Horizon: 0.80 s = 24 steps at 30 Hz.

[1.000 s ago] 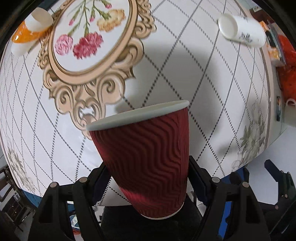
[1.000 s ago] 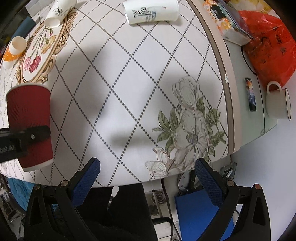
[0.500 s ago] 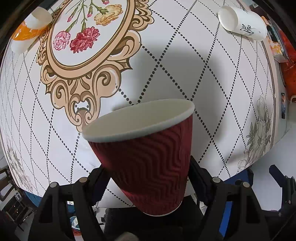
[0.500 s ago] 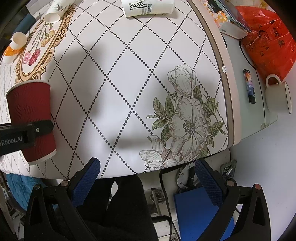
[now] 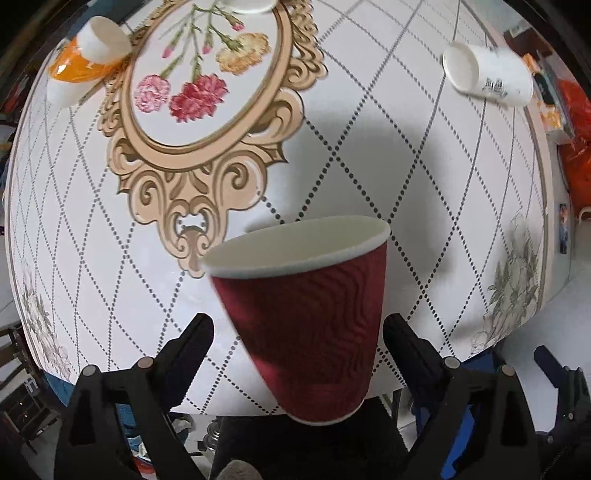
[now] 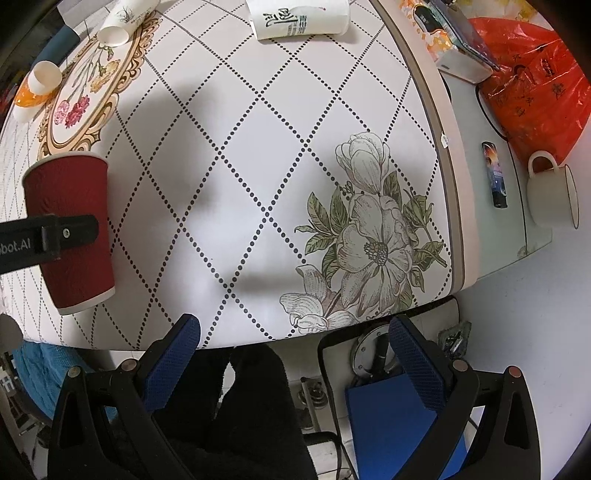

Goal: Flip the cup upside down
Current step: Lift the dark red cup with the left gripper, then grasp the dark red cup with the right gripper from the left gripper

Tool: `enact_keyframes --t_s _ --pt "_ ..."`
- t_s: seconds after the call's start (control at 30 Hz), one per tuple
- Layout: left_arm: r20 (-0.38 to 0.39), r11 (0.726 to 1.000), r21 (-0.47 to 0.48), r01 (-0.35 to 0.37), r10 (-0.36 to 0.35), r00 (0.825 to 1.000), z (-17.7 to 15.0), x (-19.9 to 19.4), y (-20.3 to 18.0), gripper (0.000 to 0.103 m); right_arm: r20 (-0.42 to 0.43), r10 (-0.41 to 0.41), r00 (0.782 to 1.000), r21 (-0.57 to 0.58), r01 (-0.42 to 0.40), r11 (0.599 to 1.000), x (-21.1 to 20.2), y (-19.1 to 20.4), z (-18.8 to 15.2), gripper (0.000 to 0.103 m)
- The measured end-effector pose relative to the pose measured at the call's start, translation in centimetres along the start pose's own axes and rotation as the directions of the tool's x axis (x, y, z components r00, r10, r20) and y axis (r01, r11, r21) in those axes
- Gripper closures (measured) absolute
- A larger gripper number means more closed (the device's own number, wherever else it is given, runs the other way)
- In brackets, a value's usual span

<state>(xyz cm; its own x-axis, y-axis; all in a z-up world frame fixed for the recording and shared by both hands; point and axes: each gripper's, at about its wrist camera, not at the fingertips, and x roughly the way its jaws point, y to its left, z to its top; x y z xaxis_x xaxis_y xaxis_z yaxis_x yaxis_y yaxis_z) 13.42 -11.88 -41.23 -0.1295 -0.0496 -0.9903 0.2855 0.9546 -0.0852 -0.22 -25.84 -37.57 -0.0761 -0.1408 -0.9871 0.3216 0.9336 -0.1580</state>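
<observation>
A dark red ribbed paper cup point(image 5: 306, 325) sits between the two black fingers of my left tongs point(image 5: 297, 332), mouth up and tilted a little, its white rim toward the flowered tabletop point(image 5: 369, 155) and its base hanging past the near edge. The cup's outline is blurred. The finger on the right looks to be touching its wall, while a thin strip of tabletop shows between the cup and the other finger, so I cannot tell whether the tongs are truly clamped on it. From the right wrist view, the same cup point(image 6: 70, 184) stands at the far left with one left finger lying across its middle. My right tongs point(image 6: 295, 332) are spread wide with nothing between their blue pads, hanging over the near edge of the tabletop beside a printed white flower. A white paper cup point(image 6: 299, 18) with black lettering lies on its side at the far end. A white mug point(image 6: 550, 195) and a red plastic bag point(image 6: 532, 66) rest on a side surface to the right.
</observation>
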Motion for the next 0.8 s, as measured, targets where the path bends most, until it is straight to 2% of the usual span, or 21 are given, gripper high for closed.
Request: enact_keyframes --t_s 0.17,0.37,0.5,0.6,0.73,0.8 --pt "0.073 0.998 -0.056 0.030 -0.026 0.997 -1.7 -3.9 2.4 0.009 0.034 0.051 0.998 -0.012 -0.051 0.999 -1.9 -0.2 0.5 0.000" --pt "0.148 0.984 -0.180 0.015 0.013 0.989 -5.8 -7.6 7.6 0.009 0.082 0.149 0.985 -0.095 -0.141 0.985 -5.6 2.4 0.1 0.000" --pt "0.164 0.969 -0.247 -0.017 0.059 0.985 -8.6 -8.1 11.0 0.009 0.082 0.188 0.979 -0.172 -0.172 0.970 -6.5 5.2 0.1 0.000" --pt "0.157 0.960 -0.277 -0.036 0.082 0.984 -9.5 -7.8 13.1 0.009 0.077 0.193 0.978 -0.215 -0.173 0.961 -7.0 7.3 0.2 0.000" --pt "0.135 0.951 -0.304 -0.058 0.103 0.985 -9.6 -6.7 15.8 0.009 0.058 0.196 0.979 -0.240 -0.177 0.955 -7.1 9.2 0.8 0.000" --pt "0.129 0.947 -0.319 -0.042 0.087 0.988 -9.3 -6.3 17.1 0.009 0.043 0.185 0.982 -0.254 -0.168 0.953 -7.3 10.2 1.3 0.000"
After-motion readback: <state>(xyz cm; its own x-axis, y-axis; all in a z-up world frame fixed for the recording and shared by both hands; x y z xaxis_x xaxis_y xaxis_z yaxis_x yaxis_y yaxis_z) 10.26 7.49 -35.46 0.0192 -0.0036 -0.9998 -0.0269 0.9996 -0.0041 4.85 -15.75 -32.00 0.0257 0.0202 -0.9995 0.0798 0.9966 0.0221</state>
